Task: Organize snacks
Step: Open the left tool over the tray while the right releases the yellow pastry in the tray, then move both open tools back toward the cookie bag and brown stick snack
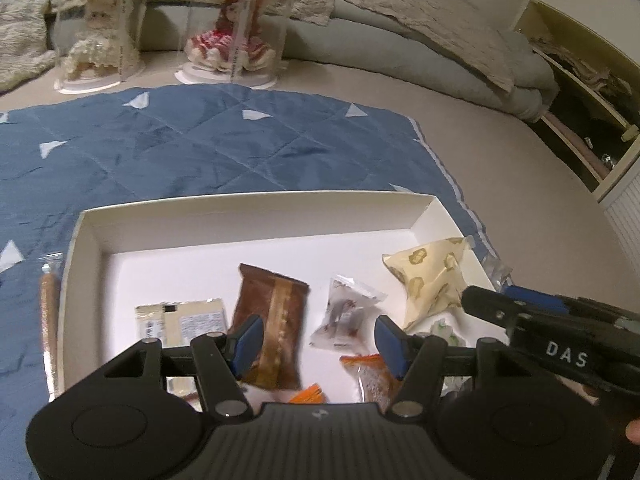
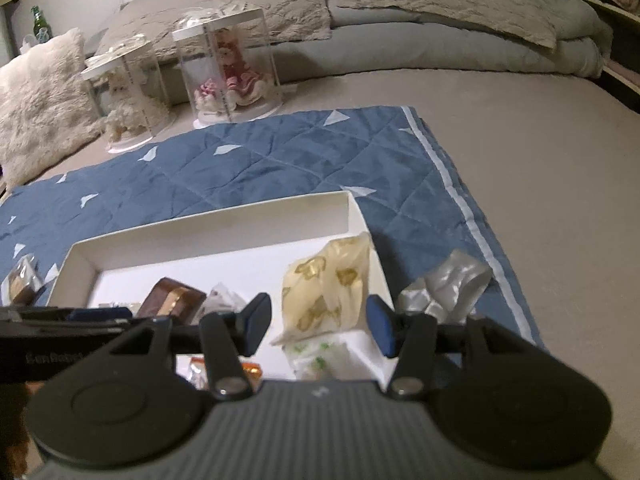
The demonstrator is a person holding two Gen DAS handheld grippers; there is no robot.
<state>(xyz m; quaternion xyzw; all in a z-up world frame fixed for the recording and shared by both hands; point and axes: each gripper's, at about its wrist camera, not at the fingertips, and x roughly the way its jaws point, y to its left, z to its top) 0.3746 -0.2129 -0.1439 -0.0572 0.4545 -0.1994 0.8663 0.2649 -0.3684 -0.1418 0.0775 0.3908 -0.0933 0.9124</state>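
Writing: white letters "DAS" read on the black body of the right gripper (image 1: pixel 516 308) at the right edge of the left wrist view; the print on the left gripper's body, seen at the left edge of the right wrist view, is too blurred to read.
Left gripper (image 1: pixel 318 340): fingers stand partly apart and hold nothing, above the brown packet (image 1: pixel 272 320) and the clear packet (image 1: pixel 344 316).
Right gripper (image 2: pixel 318 326): fingers partly apart, gripping nothing; the cream patterned bag (image 2: pixel 324 296) shows between them.
Snacks: most lie in the white box (image 1: pixel 256 212) at lower centre, on the blue quilt (image 1: pixel 200 140).
Left view only: a long thin packet (image 1: pixel 49 320) outside the box's left wall; a silver-edged packet (image 1: pixel 180 316).
Right view only: a crumpled silver wrapper (image 2: pixel 448 288) right of the box; a small brown packet (image 2: pixel 22 288) to its left; a green bottle (image 2: pixel 38 20) at upper left.
Open room: the box's far half is bare; two doll cases (image 1: pixel 236 24) stand beyond the quilt's far edge.
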